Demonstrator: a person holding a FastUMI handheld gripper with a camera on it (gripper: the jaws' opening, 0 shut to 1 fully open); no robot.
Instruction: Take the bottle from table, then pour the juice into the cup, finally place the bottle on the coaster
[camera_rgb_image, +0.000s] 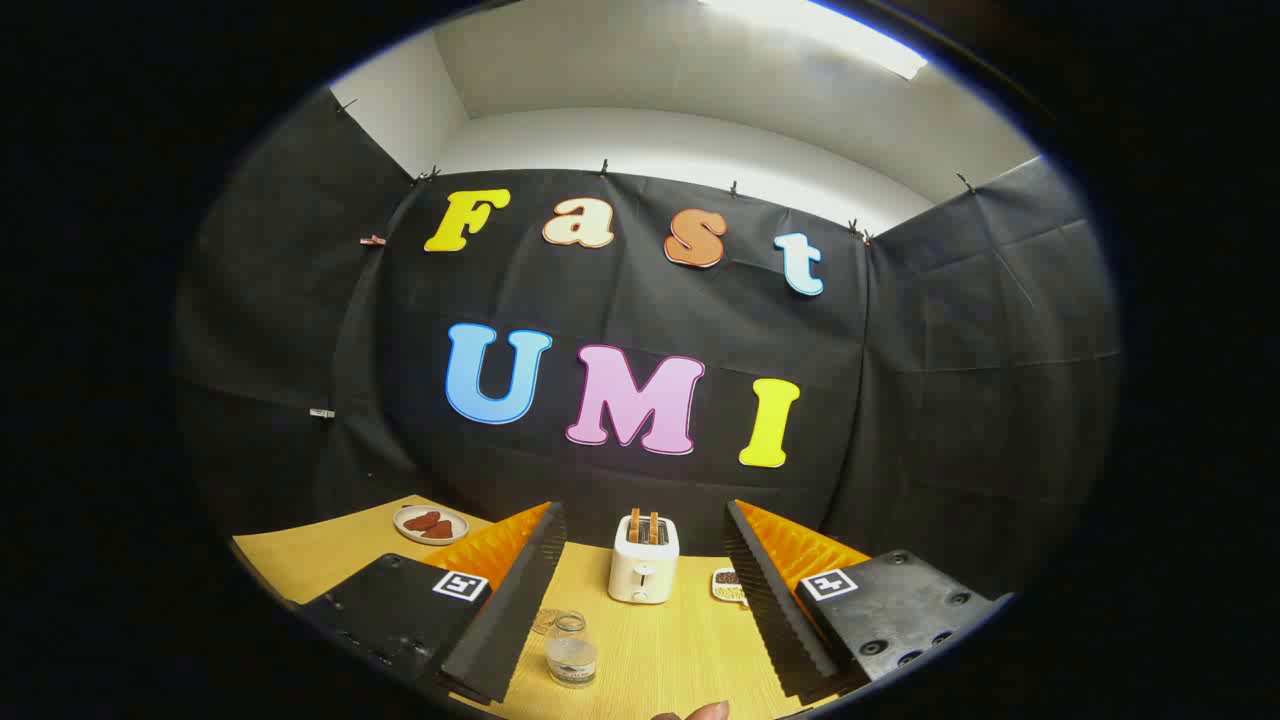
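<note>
Between the fingers, gripper view: small bottle (571, 650) stands upright on bench (660, 650), near left finger | claw (640, 610) wide, holding nothing | toaster (643, 560) beyond | advice: lower, center on bottle, then close gently.

Gripper (640, 600) built of two long fingers (505, 625) with ridged, sawtooth inner faces, standing wide apart with nothing pressed between. Ribbed textured panels on the outer flanks. Flat black mounting blocks (385, 610) at each finger's base, matte and angular. Small square black-and-white marker (460, 585) stuck on each block. Several round recessed screw holes (905, 640) along the right block's edge. Fingertip (705, 712) of a person just below, between the fingers.
</note>
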